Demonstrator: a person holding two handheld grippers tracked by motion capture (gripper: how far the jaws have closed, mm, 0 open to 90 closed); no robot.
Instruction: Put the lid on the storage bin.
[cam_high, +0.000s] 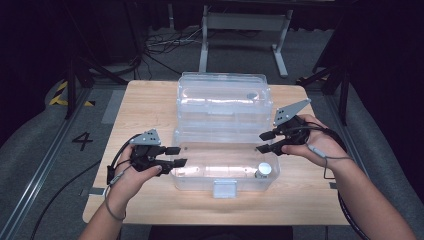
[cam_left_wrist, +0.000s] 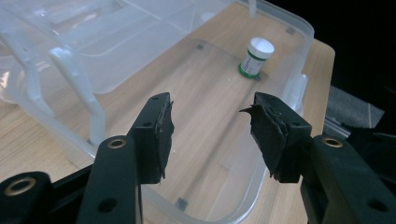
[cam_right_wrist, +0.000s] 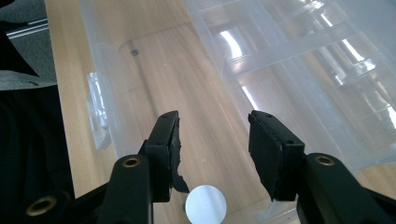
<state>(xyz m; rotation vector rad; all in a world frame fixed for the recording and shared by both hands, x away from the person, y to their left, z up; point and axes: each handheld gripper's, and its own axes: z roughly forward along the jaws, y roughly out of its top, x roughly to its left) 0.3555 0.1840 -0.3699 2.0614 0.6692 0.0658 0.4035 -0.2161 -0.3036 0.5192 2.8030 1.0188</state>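
two grippers flank an open clear box (cam_high: 226, 175) on the table.
left gripper (cam_high: 173, 156) and right gripper (cam_high: 266, 142) hover spread, empty; likely next: grasping the small bottle (cam_high: 263, 170) inside.

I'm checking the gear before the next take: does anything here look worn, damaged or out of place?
Yes: the black pads on the left tongs are ragged and torn at their tips. One pad of the right tongs is chipped too. The small bottle stands upright in the clear box.
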